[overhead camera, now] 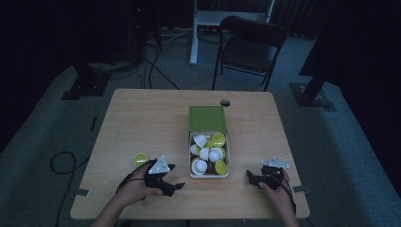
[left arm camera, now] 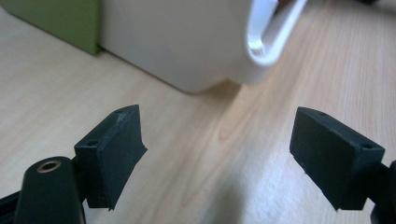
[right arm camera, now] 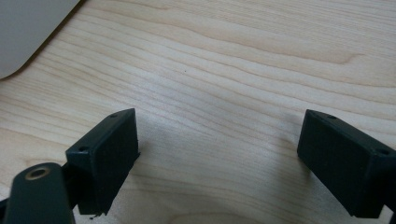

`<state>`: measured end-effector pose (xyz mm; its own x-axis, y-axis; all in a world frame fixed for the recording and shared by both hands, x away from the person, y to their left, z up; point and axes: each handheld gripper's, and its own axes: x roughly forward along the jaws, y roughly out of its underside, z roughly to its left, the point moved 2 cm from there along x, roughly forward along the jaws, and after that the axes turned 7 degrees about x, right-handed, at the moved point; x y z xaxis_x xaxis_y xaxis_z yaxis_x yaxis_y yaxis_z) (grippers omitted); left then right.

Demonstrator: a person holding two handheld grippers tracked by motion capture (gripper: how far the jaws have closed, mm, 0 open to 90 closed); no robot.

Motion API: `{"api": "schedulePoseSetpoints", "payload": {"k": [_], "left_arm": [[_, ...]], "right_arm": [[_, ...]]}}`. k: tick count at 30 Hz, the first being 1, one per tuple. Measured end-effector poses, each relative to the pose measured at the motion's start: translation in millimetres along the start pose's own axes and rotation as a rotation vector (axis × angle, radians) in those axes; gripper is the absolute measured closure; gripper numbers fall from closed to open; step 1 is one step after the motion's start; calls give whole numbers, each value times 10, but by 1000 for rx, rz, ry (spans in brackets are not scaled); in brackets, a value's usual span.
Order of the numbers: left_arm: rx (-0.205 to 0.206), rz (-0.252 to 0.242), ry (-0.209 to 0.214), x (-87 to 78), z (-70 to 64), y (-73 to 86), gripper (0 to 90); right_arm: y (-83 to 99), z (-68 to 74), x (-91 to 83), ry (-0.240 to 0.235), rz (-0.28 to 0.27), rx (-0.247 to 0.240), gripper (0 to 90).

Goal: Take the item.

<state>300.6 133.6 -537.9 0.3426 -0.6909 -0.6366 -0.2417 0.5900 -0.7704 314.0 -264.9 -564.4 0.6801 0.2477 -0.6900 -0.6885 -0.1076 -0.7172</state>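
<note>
Listing, largest first: wooden bench (overhead camera: 142,118); white tray (overhead camera: 229,156) with green lid (overhead camera: 207,117), near bench centre, heaped with white and yellow-green cups (overhead camera: 209,153); lone yellow-green cup (overhead camera: 140,159) just left of left gripper (overhead camera: 171,177). Right gripper (overhead camera: 249,177) right of tray. Both jaws spread, empty. Judged mid-unloading; next called for reaching another cup from tray.
</note>
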Motion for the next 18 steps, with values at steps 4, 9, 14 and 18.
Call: {"api": "schedulePoseSetpoints", "payload": {"k": [4, 9, 14, 18], "left_arm": [[24, 25, 2, 28, -18, 42, 146], [45, 38, -2, 56, -30, 79, 145], [73, 72, -3, 103, -59, 133, 146], [71, 80, -6, 127, -58, 164, 145]], "right_arm": [[0, 0, 0, 0, 0, 0, 119], [-2, -1, 1, -1, 1, -1, 119], [2, 8, -1, -14, 2, -13, 119], [6, 23, -4, -34, 6, -33, 119]]}}
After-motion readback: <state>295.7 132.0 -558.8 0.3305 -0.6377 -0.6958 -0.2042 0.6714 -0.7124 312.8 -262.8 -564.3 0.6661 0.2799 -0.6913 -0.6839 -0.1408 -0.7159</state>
